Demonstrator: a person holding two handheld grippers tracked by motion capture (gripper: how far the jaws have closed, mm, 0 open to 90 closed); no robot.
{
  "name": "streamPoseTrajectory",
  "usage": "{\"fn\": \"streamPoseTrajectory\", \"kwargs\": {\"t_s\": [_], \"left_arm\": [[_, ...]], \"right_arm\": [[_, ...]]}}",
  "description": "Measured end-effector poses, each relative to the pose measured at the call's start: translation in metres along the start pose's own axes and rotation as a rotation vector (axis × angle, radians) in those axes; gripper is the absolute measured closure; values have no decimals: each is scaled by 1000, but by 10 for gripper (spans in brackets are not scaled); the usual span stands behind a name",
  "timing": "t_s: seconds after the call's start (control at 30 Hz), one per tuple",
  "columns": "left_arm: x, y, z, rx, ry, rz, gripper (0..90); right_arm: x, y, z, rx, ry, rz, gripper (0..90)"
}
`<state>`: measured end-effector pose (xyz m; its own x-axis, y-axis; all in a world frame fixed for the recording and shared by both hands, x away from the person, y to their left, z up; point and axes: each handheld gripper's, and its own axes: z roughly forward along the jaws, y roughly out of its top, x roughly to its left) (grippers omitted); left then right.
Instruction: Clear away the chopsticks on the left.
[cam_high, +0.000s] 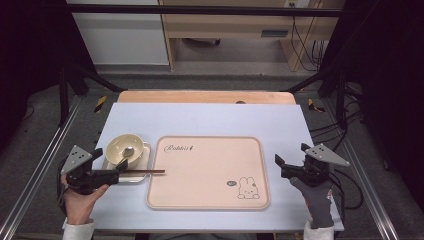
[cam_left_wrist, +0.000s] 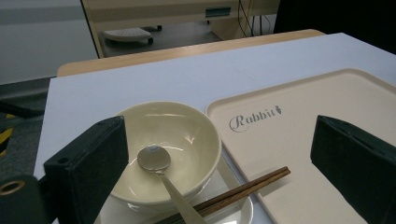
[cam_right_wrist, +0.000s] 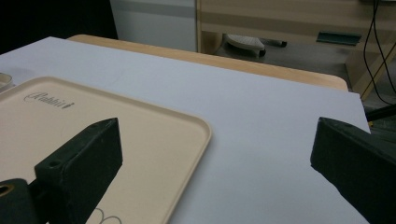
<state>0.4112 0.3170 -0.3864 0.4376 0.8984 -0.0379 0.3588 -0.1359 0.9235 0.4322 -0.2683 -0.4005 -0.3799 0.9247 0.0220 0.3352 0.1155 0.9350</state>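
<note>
Your left gripper (cam_high: 111, 164), jaws spread wide and empty, sits nearest the chopsticks (cam_left_wrist: 243, 189), which lie just ahead between the jaws, long axis running from the bowl (cam_left_wrist: 187, 135) side toward the tray (cam_left_wrist: 299, 140).

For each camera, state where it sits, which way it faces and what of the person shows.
High view: above the table's near edge, looking forward and down on the tray; both forearms, left gripper, right gripper.
Left gripper view: looks between its open jaws at the bowl, spoon, chopsticks.
Right gripper view: looks between its open jaws across the tray corner.
All share the tray.
</note>
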Motion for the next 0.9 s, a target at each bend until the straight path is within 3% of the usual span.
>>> {"fn": "streamPoseTrajectory", "kwargs": {"t_s": [0.2,0.4,0.63,0.77,0.9], "left_arm": [[3,-6,-10,9,-13,8,30],[11,-19,-21,60,-34,22,26],[17,-28,-30,85,-23,48,26],[19,-34,-28,109,-31,52,38],[19,-40,-17,154,-26,68,55]], "right_arm": [[0,1,-3,-7,2,2,26],[0,0,-4,-3,3,-3,26],[-1,0,-6,-2,-1,-1,26],[0,-1,-4,10,-3,-4,26],[1,-2,-3,16,-3,-12,27]]}}
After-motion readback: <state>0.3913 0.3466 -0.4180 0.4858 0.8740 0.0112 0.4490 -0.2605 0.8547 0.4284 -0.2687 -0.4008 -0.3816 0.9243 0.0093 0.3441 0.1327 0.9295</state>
